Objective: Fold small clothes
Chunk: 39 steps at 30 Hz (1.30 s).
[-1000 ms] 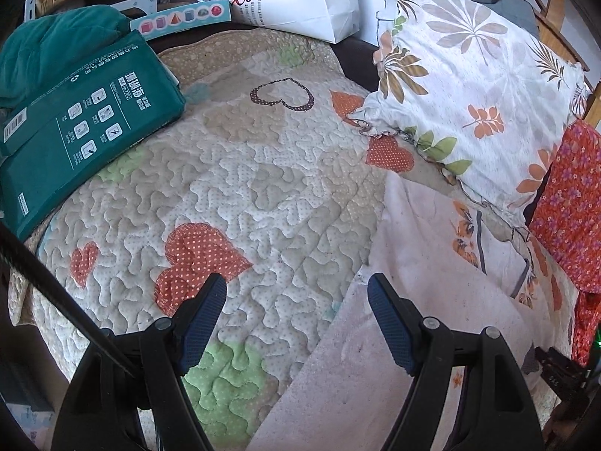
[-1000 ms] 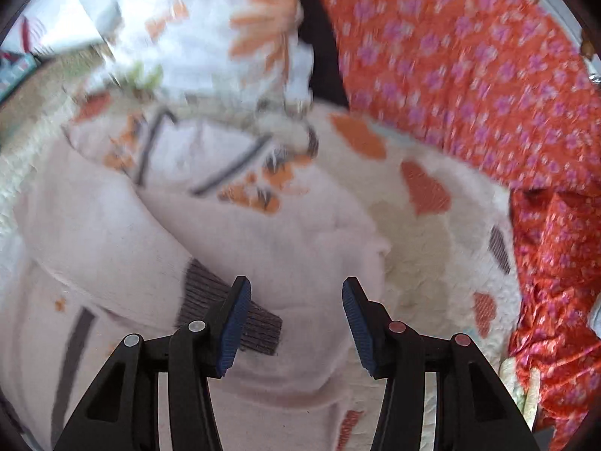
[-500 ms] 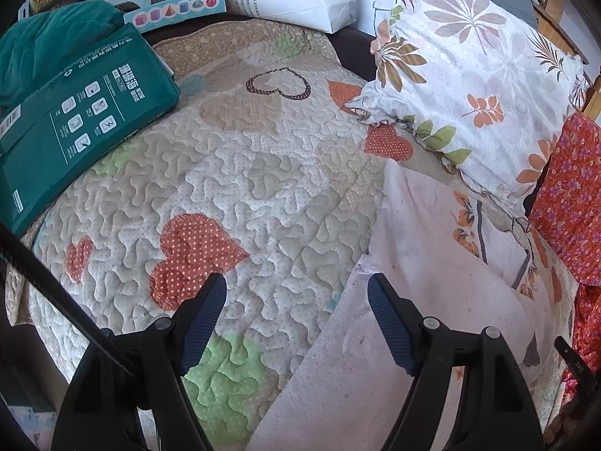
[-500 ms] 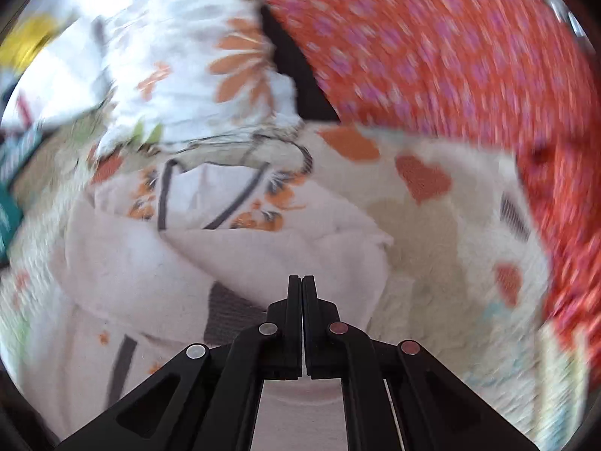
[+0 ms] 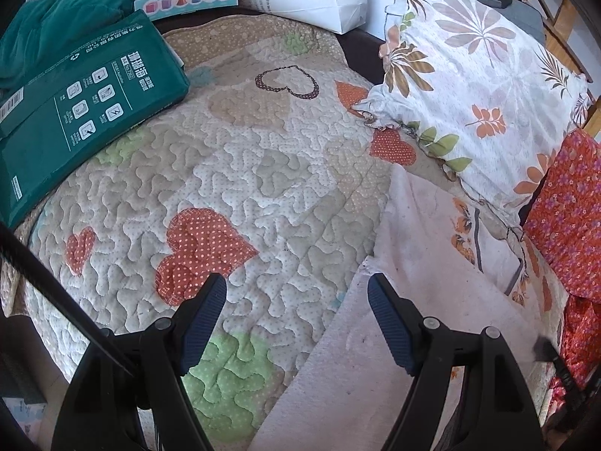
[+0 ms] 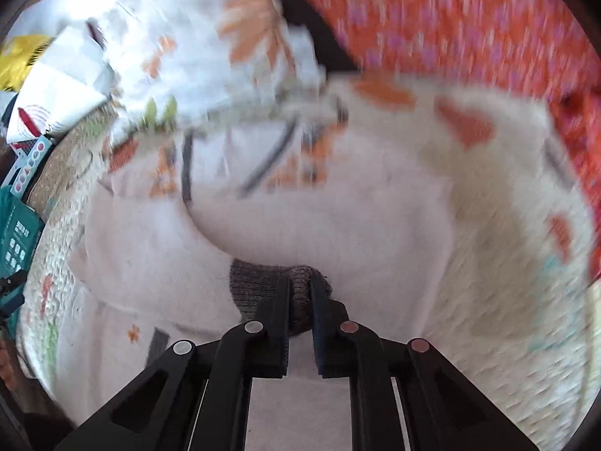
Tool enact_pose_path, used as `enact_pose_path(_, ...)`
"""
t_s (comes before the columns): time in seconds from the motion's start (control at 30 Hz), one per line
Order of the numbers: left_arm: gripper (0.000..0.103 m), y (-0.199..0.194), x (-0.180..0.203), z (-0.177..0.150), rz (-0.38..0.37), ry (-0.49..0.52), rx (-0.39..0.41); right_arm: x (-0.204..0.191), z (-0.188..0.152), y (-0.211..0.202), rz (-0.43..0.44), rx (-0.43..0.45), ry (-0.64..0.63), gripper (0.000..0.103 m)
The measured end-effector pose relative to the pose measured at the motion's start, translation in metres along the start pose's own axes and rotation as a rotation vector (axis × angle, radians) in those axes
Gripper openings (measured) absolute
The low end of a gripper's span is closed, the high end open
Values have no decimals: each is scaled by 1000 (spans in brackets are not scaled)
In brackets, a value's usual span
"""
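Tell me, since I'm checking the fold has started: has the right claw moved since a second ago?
Yes. The right claw, open before, has shut on the grey cuff and swung leftward against the leaf-print pillow.

Garment on quilt, pillow behind.

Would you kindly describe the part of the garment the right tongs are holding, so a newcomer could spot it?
On the heart-patterned quilt lies a pale pink sweater below the leaf-print pillow. The right tongs pinch its cuff: the only dark grey, ribbed knit band against the plain pink fabric.
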<state>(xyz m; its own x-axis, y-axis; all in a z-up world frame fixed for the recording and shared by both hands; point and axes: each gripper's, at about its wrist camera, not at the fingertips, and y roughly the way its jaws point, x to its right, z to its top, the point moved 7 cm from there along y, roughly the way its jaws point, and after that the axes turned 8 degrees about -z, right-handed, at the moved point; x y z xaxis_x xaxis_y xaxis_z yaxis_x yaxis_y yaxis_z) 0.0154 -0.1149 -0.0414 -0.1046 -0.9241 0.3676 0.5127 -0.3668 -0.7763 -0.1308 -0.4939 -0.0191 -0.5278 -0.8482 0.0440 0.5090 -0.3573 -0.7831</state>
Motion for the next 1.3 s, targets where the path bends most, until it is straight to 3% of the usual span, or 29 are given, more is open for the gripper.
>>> enact_pose_path(0.1, 77, 0, 0, -1, -2, 10, -9, -1, 11, -16, -155, 96, -82, 12)
enact_pose_path(0.17, 77, -1, -4, -2, 0, 5, -11, 4, 8, -5, -256, 68, -131, 27)
enact_pose_path(0.23, 77, -4, -9, 0, 1, -5, -5, 16, -2, 6, -287, 8, -99, 28)
enact_pose_path(0.33, 77, -10, -21, 3, 11, -18, 11, 16, -10, -2, -237, 16, -30, 28)
enact_pose_path(0.43, 77, -15, -37, 7, 30, -49, 24, -20, -9, -10, -122, 32, -51, 28)
enact_pose_path(0.6, 77, -23, -59, 9, 25, -107, 34, -130, -7, -10, 181, -4, -156, 28)
enact_pose_path(0.67, 77, -26, -65, 9, 26, -109, 36, -182, -7, 0, 262, -29, -211, 28)
enact_pose_path(0.77, 77, -27, -69, 8, 23, -112, 32, -239, -6, 24, 288, -58, -268, 28)
enact_pose_path(0.93, 77, -25, -71, 12, 28, -98, 31, -301, 6, 113, 204, -204, -279, 28)
enact_pose_path(1.07, 77, -24, -72, 16, 43, -88, 41, -327, 35, 132, 123, -152, -328, 33)
enact_pose_path(1.13, 77, -22, -71, 15, 38, -79, 32, -329, 43, 127, 106, -153, -325, 33)
enact_pose_path(1.2, 77, -20, -69, 13, 34, -55, 25, -318, 47, 102, 143, -121, -297, 34)
enact_pose_path(1.3, 77, -15, -66, 5, 13, -15, -6, -278, 29, 59, 207, -120, -251, 46)
